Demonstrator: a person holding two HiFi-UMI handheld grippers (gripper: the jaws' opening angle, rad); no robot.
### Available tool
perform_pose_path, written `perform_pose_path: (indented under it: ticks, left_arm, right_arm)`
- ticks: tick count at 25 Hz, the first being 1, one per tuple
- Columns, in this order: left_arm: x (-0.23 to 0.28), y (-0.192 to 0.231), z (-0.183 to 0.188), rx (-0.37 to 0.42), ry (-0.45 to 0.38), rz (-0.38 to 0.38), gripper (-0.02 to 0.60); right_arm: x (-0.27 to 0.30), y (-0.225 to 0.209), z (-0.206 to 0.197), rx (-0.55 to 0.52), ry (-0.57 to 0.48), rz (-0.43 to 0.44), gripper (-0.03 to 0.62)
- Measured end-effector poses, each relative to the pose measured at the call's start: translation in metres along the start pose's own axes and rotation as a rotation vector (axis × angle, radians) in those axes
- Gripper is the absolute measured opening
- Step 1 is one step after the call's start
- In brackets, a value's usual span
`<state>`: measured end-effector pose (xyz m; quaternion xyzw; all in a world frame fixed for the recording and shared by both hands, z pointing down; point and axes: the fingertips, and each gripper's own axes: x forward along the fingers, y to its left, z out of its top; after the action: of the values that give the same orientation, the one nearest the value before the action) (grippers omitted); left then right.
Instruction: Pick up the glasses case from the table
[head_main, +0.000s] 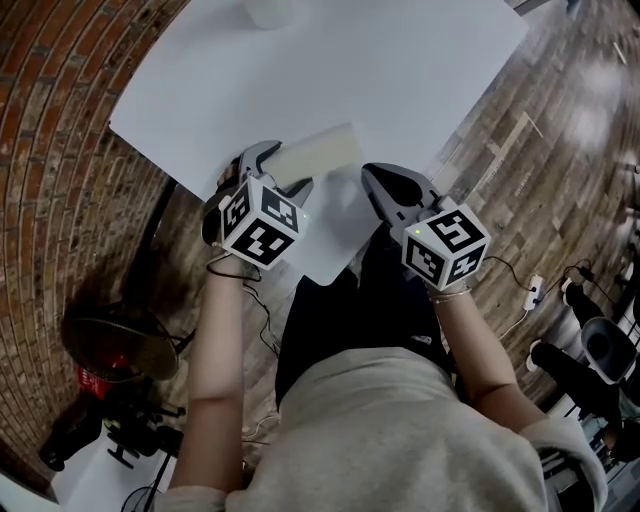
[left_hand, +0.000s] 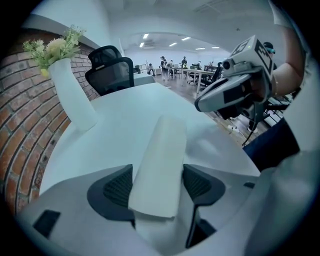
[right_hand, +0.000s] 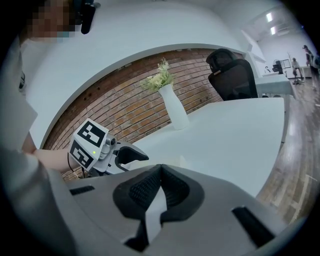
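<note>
- glasses case (left_hand: 160, 160) is pale and long, and lies flat on the white table (head_main: 400, 60), not yet lifted
- near end of the case sits between the jaws of the left gripper (left_hand: 157, 186); the rest sticks out ahead of them
- long axis runs roughly along the line the left gripper points, with the far end leaning a bit toward the right gripper (head_main: 395, 190) side
- left gripper jaws are wide and straddle the case, pads just beside its long sides; no squeeze visible, so I read this as not gripped
- right gripper jaws are fully together and empty; it hangs near the table edge, beside the case and clear of it
- progress: approach and straddle done; closing on the case and lifting are left
- white vase (left_hand: 72, 95) stands well beyond the left gripper, apart from the case
</note>
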<state>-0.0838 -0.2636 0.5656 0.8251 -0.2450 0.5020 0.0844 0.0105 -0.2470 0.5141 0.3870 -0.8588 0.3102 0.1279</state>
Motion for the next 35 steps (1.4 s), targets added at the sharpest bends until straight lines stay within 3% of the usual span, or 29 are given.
perform_pose_path:
  ticks: [7, 13, 16, 19, 22, 26, 35]
  left_arm:
    - [-0.002, -0.003, 0.002, 0.009, 0.036, -0.003, 0.295]
    - [-0.008, -0.011, 0.005, -0.102, -0.054, 0.023, 0.288]
    - [-0.012, -0.014, 0.007, -0.19, -0.099, 0.016, 0.285]
    - [-0.017, -0.016, 0.008, -0.288, -0.149, 0.008, 0.283]
    - [-0.024, -0.017, 0.012, -0.376, -0.201, 0.007, 0.28]
    - [-0.033, -0.014, 0.019, -0.421, -0.246, 0.028, 0.272]
    - [-0.05, -0.004, 0.038, -0.551, -0.366, -0.005, 0.233]
  right_arm:
    - [-0.001, -0.006, 0.004, -0.016, 0.035, -0.007, -0.002]
    - [0.005, -0.003, 0.012, 0.004, 0.037, 0.018, -0.002]
    - [0.008, -0.003, 0.01, 0.04, 0.052, 0.037, 0.105]
    - [0.01, -0.005, 0.01, 0.056, 0.066, 0.045, 0.159]
    - [0.014, -0.006, 0.011, 0.074, 0.074, 0.064, 0.191]
    - [0.022, -0.005, 0.012, 0.092, 0.096, 0.089, 0.213]
    - [0.04, -0.001, 0.016, 0.282, 0.127, 0.174, 0.27]
